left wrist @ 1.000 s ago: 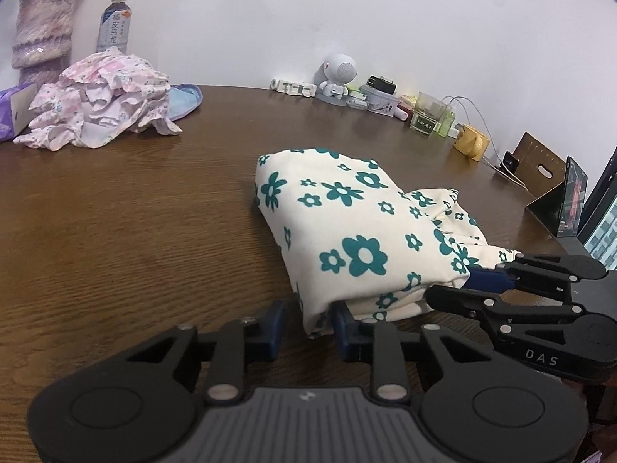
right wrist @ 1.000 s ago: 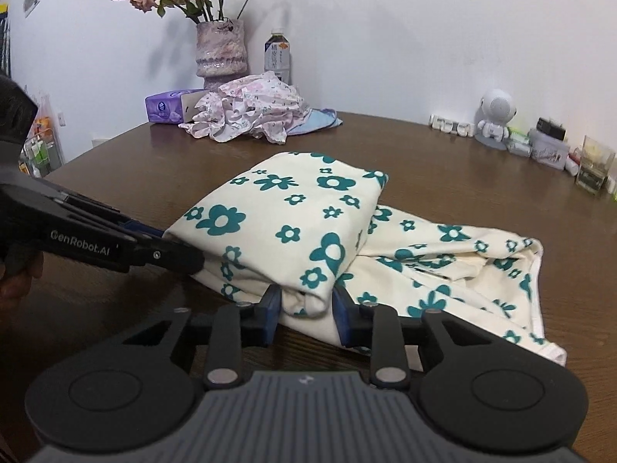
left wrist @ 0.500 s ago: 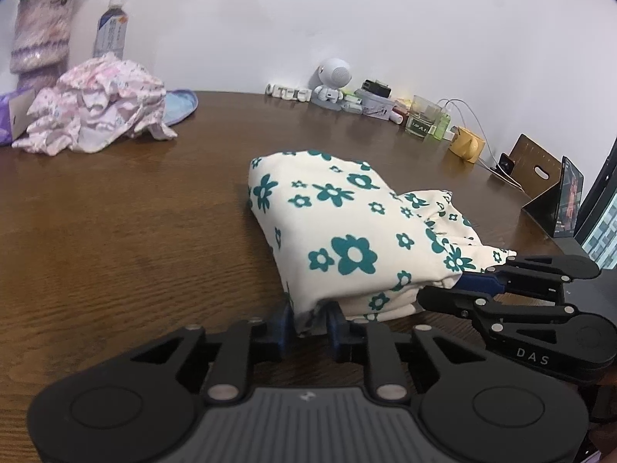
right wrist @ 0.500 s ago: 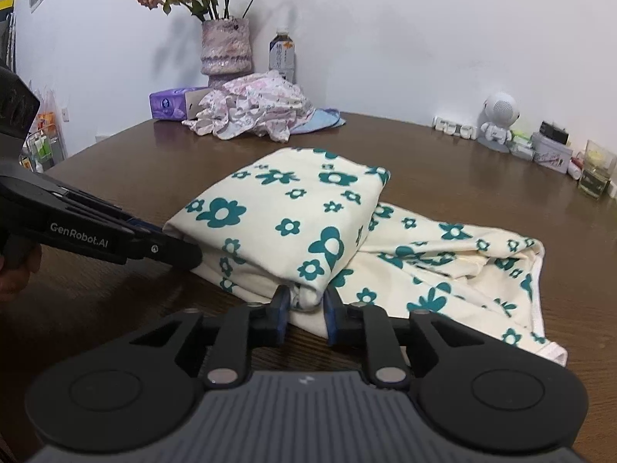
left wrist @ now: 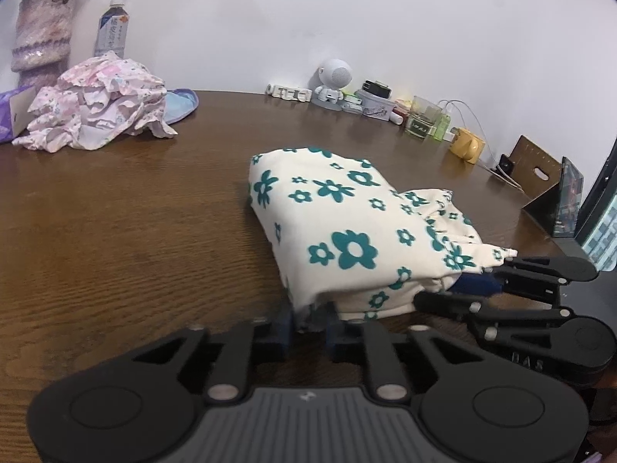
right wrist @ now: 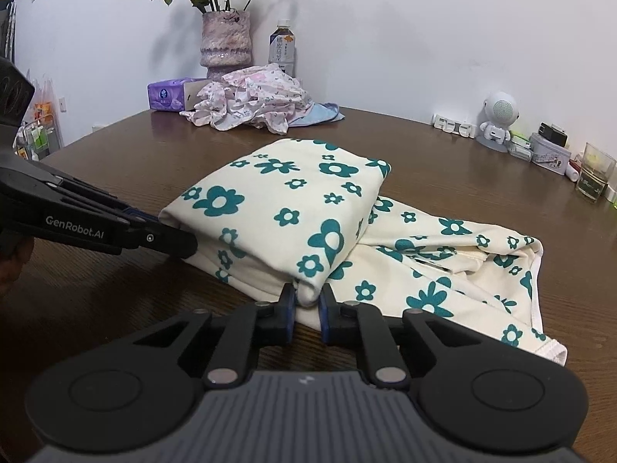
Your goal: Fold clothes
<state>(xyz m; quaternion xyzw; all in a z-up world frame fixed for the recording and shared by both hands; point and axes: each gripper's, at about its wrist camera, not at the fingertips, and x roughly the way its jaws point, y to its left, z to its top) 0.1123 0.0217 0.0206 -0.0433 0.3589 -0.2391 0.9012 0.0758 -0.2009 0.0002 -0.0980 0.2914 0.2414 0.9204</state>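
left wrist view: you are pinching the near left corner of the cream garment with teal flowers (left wrist: 331, 223) between the fingers of the left gripper (left wrist: 310, 322), which are closed on a small bunch of cloth. the garment is lying on the brown table (left wrist: 127, 239), doubled over into a thick bundle, and the right gripper (left wrist: 455, 289) is biting its other near corner.

right wrist view: you are clamping the doubled edge between the blue pads of the right gripper (right wrist: 307, 303); the left gripper (right wrist: 181, 241) is holding the corner beside it. the folded upper part is covering only the left of the garment, while a lower layer is spreading rightward, its hem uncovered. judged from this, the fold is partway along: one doubling is lying in place, the trailing part is waiting to be squared, and the pink crumpled clothes (right wrist: 250, 102) are sitting unfolded at the far edge.
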